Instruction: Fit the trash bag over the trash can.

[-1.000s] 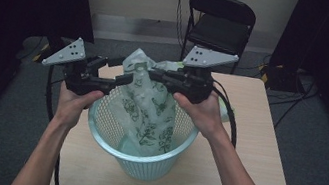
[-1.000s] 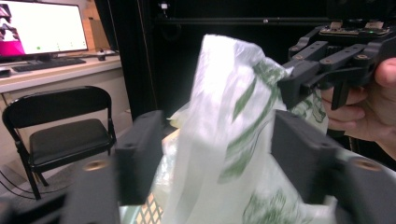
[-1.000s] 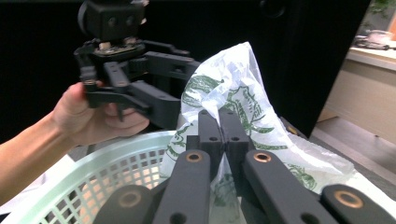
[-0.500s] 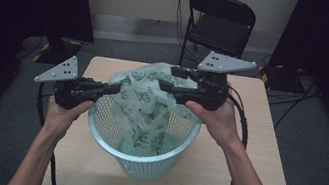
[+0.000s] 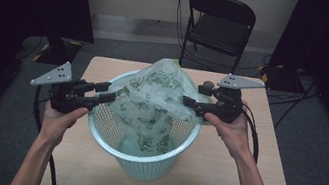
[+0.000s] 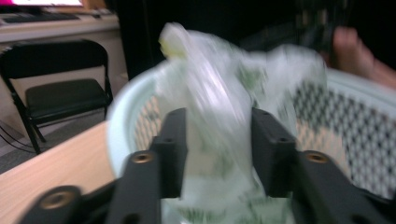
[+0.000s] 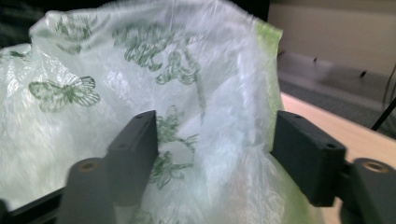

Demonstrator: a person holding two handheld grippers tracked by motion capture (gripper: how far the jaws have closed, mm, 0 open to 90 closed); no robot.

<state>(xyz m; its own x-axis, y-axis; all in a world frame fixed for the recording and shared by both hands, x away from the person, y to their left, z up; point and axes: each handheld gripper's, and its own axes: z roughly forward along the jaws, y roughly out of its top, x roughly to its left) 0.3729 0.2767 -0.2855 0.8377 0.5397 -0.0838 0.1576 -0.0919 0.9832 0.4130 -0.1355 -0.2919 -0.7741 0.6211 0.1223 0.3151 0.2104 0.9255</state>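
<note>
Bag [image 5: 156, 99] in basket [image 5: 140, 162], between both grippers: left gripper [image 5: 111, 92] and right gripper [image 5: 190, 103], jaws parted and just opening, straddle its folds unclamped.

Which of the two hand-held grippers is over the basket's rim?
The left hand-held gripper: its jaws reach over the basket rim, while the right hand-held gripper stays outside it against the bag.

Pale mint basket [image 5: 140, 162] with perforated mesh wall, standing on light tan wooden table [image 5: 218, 182]. Inside the basket, translucent white bag [image 5: 156, 101] printed with green butterflies, yellow-green edge at its top. Beyond the basket, black folding chair [image 5: 219, 23], grey floor, cream wall. Beside the basket, black jaws, grey three-cornered plates.
</note>
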